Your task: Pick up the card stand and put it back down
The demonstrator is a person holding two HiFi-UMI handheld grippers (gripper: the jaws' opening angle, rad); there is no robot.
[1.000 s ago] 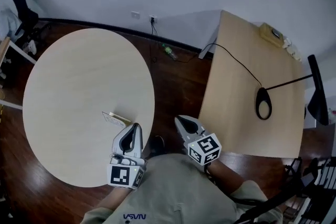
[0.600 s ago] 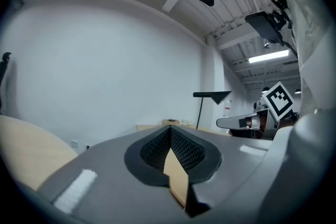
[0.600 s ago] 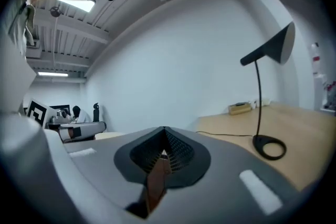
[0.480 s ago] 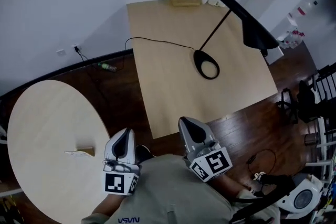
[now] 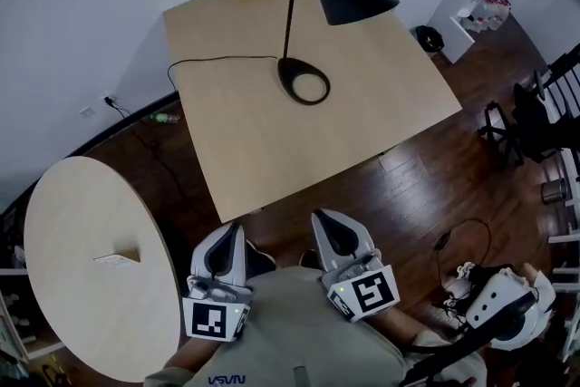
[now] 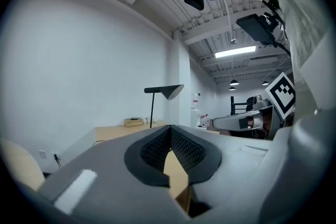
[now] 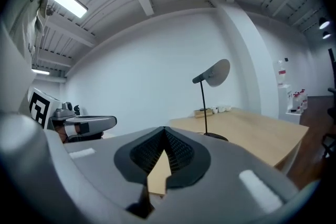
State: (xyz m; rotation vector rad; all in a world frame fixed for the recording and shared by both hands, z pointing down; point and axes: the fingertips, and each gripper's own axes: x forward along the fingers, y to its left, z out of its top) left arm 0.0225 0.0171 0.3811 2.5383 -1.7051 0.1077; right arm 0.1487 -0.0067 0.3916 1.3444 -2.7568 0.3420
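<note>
Left tool (image 5: 226, 236) and right tool (image 5: 328, 227) are both pressed together and empty, held at the person's chest, likely resting rather than reaching. The card stand (image 5: 118, 258) sits on the round desk (image 5: 82, 204) near its right edge, well apart from them. Ahead stands a square desk (image 5: 263, 140) with a lamp (image 5: 349, 0); nothing blocks the stand.

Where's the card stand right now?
Head view, lower left: the card stand sits on the round table, left of the left tool and apart from it.
</note>
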